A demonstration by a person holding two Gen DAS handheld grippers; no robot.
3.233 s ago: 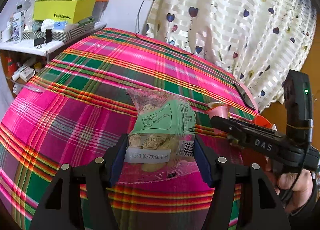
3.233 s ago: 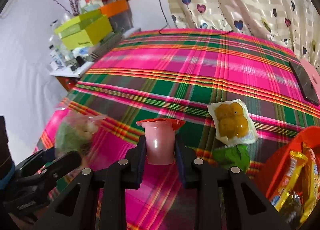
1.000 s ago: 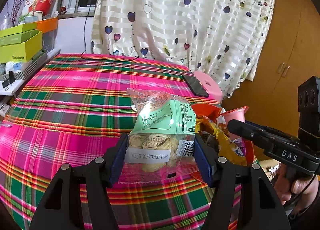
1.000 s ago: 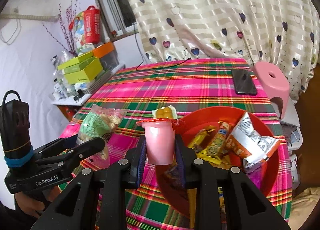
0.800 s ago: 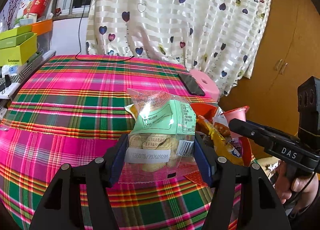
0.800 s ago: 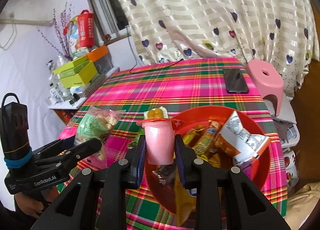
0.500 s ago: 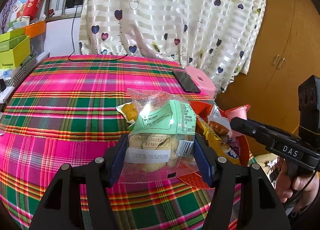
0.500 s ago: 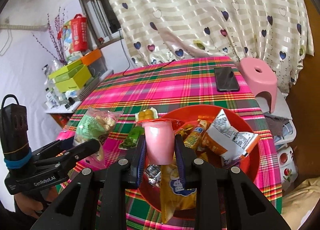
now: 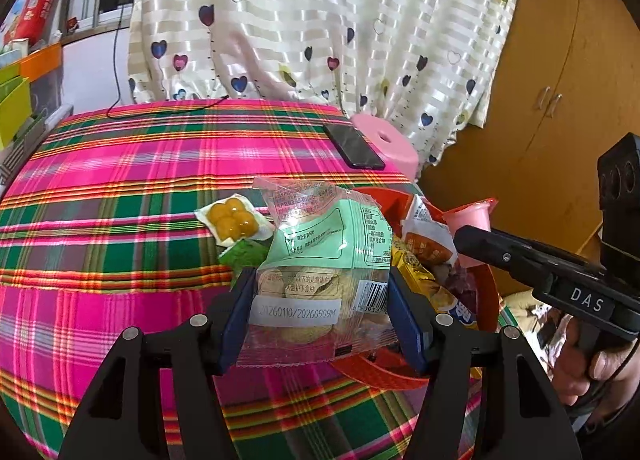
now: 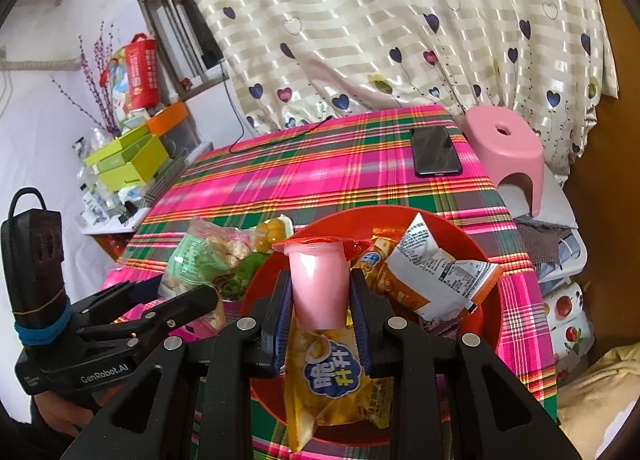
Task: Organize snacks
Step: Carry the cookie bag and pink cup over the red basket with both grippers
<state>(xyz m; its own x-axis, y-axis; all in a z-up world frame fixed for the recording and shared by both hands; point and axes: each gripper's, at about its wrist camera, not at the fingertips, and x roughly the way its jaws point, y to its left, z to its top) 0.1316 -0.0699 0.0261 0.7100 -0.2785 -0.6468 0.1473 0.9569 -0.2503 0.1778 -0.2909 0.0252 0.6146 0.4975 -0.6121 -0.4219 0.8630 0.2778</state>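
My left gripper (image 9: 322, 312) is shut on a clear and green biscuit bag (image 9: 320, 260), held above the near left rim of the red bowl (image 9: 384, 374). My right gripper (image 10: 320, 312) is shut on a pink jelly cup (image 10: 318, 288) with a red foil lid, held over the red bowl (image 10: 486, 260). The bowl holds several snack packets, among them a yellow one (image 10: 336, 384) and an orange and white one (image 10: 432, 276). The biscuit bag (image 10: 200, 256) and left gripper also show at the left of the right wrist view.
A yellow ball snack pack (image 9: 234, 220) and a green packet (image 9: 244, 254) lie on the plaid tablecloth (image 9: 120, 188) left of the bowl. A black phone (image 9: 354, 146) lies far back. A pink stool (image 10: 506, 146) stands beyond the table's right edge. Boxes (image 10: 128, 160) crowd the left shelf.
Both grippers have moved right, from over the open tablecloth to over the red bowl, still holding the biscuit bag and jelly cup.
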